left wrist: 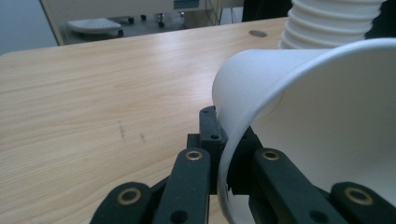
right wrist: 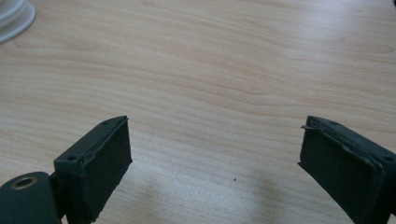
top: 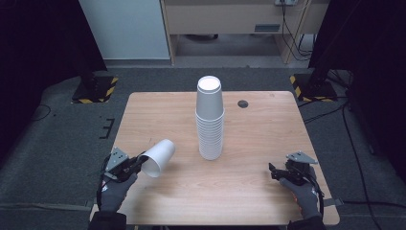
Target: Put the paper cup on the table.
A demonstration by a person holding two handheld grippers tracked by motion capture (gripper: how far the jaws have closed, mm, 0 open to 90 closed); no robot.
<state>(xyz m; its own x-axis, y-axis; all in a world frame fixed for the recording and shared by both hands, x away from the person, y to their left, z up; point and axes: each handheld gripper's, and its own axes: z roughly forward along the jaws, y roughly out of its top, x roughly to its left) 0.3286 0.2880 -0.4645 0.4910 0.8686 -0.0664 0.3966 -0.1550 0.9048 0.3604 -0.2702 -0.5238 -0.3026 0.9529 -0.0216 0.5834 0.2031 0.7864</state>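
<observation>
We see the left gripper [top: 139, 159] pinching a white cup [top: 158, 157] (lower left); the right gripper [top: 273, 171] is spread wide.

A single white paper cup [top: 159, 157] is held tipped on its side above the near left part of the table, its open mouth turned toward the person and its base pointing toward the table's middle. Its rim wall is pinched at the lower edge. A tall stack of white cups [top: 210, 119], mouths down, is seen standing upright at the table's centre, well apart.
</observation>
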